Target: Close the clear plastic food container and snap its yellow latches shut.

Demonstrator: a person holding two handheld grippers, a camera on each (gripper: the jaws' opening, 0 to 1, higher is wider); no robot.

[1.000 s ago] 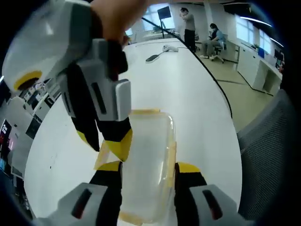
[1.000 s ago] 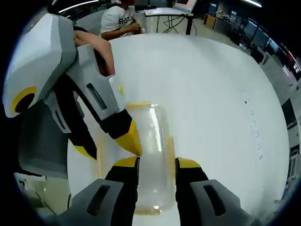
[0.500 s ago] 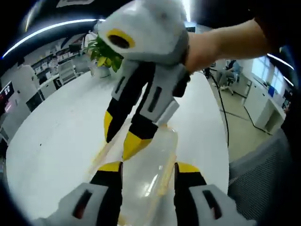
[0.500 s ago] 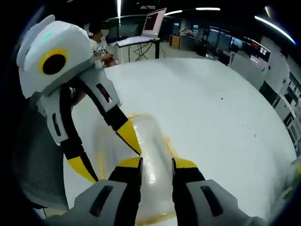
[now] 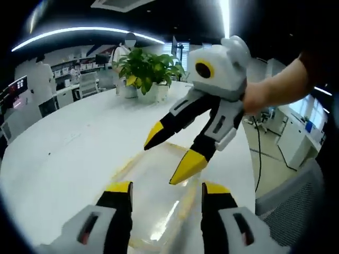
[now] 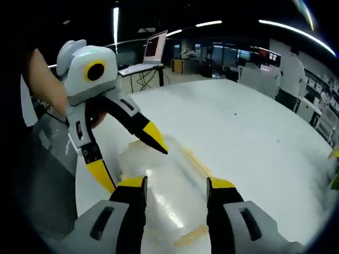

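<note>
Container (image 5: 159,203) seen flat on white table (image 5: 58,159), lid on. Left gripper (image 5: 165,191) and right gripper (image 6: 175,186) held above it, jaws wide, nothing gripped. Risk judged: container shoved sideways if latch (image 6: 192,235) pressed off-centre.

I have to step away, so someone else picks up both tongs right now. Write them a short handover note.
Left tongs: open, empty, above the near end of the container.
Right tongs: open, empty, above the same container from the opposite end.
Container: lying on the white table, lid down on it as far as the views show.
Yellow latches: along the container's edges; whether any is snapped shut cannot be told.
Left to do: check every latch and press down any that is loose.
</note>
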